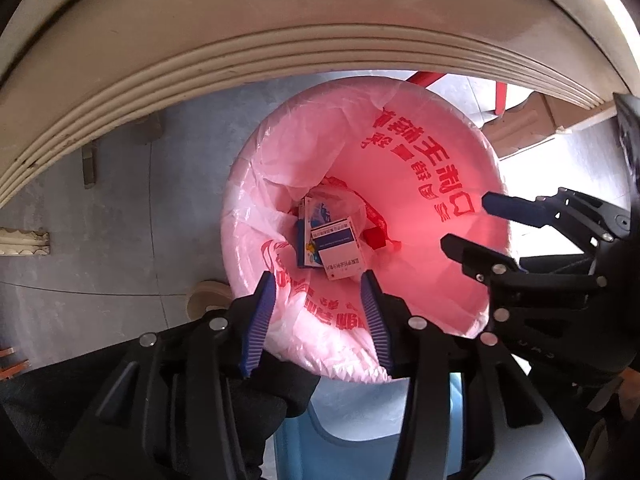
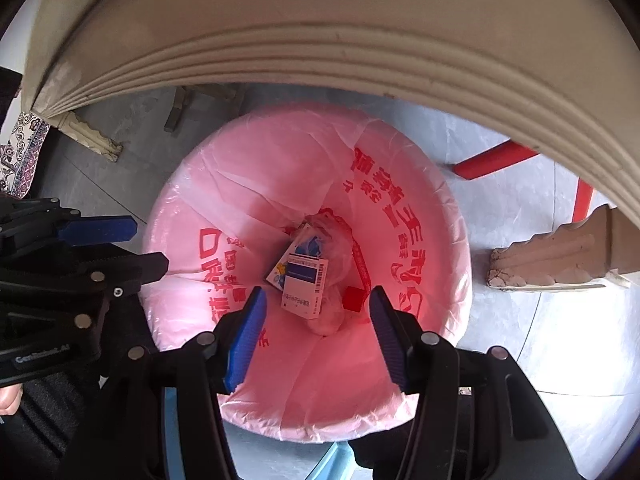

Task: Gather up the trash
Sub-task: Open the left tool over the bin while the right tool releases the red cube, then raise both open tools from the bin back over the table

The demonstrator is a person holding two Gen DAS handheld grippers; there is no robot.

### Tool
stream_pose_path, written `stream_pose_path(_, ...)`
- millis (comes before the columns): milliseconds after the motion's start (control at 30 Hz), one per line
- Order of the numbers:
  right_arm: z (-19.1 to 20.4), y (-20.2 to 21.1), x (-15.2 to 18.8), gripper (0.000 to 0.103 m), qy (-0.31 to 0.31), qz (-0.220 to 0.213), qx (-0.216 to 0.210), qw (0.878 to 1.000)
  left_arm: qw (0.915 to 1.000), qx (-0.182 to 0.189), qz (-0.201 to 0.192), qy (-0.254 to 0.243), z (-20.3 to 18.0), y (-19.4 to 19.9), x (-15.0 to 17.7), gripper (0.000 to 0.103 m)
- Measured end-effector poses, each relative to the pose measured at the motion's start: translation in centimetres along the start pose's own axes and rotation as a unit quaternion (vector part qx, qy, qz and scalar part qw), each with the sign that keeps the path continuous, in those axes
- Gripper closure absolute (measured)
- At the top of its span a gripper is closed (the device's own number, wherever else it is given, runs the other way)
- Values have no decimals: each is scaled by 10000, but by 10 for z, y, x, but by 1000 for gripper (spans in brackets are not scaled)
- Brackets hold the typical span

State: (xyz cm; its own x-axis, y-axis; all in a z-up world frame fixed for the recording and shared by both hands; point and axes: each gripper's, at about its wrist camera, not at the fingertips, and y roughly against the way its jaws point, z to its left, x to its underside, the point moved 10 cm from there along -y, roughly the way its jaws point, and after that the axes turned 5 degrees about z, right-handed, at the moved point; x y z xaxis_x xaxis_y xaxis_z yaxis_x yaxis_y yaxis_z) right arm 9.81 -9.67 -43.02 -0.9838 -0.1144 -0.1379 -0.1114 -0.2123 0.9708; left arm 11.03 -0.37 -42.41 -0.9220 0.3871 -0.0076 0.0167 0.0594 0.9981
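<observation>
A trash bin lined with a pink bag (image 1: 420, 184) printed with red characters stands on the floor; it also shows in the right wrist view (image 2: 256, 168). At its bottom lie a white and blue carton (image 1: 338, 246), another blue carton (image 1: 310, 216), clear plastic and a small red piece (image 1: 375, 238). The same carton (image 2: 306, 286) and red piece (image 2: 353, 299) show in the right wrist view. My left gripper (image 1: 318, 312) is open and empty over the bin's near rim. My right gripper (image 2: 318, 328) is open and empty above the bin, and it also shows in the left wrist view (image 1: 476, 224).
A cream table edge (image 1: 240, 52) arches over the bin. A carved table leg (image 2: 560, 256) stands to the right, red bars (image 2: 492, 162) behind it. A light blue stool (image 1: 360, 432) sits below the grippers. Grey floor (image 1: 120, 208) lies around.
</observation>
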Motion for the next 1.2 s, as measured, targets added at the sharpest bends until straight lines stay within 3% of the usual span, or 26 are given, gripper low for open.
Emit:
stream_pose_path(200, 13, 43, 4, 50, 70, -387, -68, 9992, 9993, -145, -302, -149, -4, 37, 14, 55)
stream_pose_path(433, 30, 129, -1, 50, 128, -1047, -174, 9943, 9968, -380, -681, -176, -1, 106, 25, 54)
stream_pose_path(533, 36, 174, -5, 50, 199, -1347, -72, 9907, 9919, -457, -1182, -71, 1, 151, 19, 52)
stream_pose_path(600, 37, 202, -8, 50, 195, -1547, 76, 9877, 9864, -401, -1593, 75, 0, 184, 14, 46)
stream_pose_path(700, 39, 251, -15, 30, 59, -2011, 140, 9795, 9763, -500, -2096, 196, -1, 225, 10, 45)
stream_pose_path(833, 42, 303, -20, 30, 79, -2458, 200, 9691, 9664, -569, -2501, 137, -7, 269, 7, 44)
stream_pose_path(1000, 48, 342, -26, 30, 169, -2675, 184, 9632, 9574, -713, -2797, -16, -17, 314, 2, 41)
stream_pose_path(1200, 49, 369, -33, 30, 244, -2816, 192, 9590, 9564, -676, -2839, -118, -28, 342, -7, 40)
